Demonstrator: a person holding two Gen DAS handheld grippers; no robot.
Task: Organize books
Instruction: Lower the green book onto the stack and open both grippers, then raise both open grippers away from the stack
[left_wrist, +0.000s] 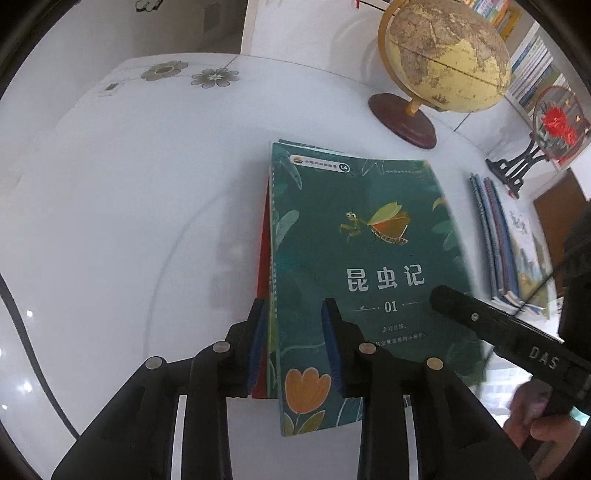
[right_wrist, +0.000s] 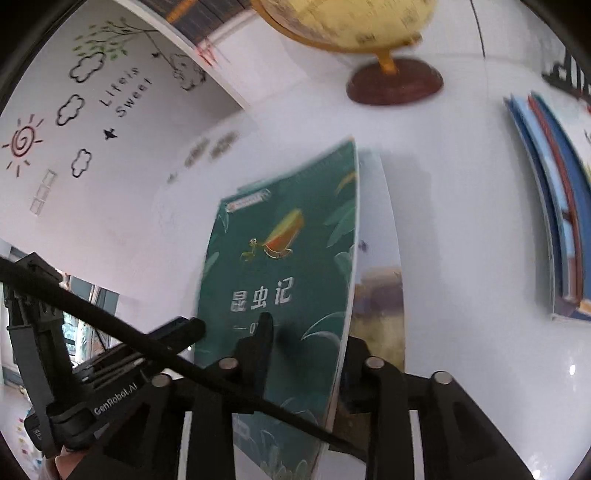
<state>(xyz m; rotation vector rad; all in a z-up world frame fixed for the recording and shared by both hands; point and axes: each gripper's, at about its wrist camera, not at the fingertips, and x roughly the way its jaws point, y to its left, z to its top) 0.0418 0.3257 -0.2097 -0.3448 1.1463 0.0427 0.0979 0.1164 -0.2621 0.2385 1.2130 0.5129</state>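
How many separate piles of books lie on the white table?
2. The green-covered pile lies in the middle between the two grippers; the blue-spined pile lies to its right, near the table edge. More books may be hidden outside the view.

Table (left_wrist: 110, 221) bare leftward; globe (left_wrist: 443, 55), book pile (left_wrist: 502, 236) rightward.

Both grippers were matte black plastic with round silver pins at the linkage joints. The left gripper (left_wrist: 295, 317) had blue pads inside its fingers, and its body read "GenRobot.AI" in white. The right gripper (right_wrist: 306, 332) bore raised letters "DAS"; a black cable (right_wrist: 155, 347) crossed before it.
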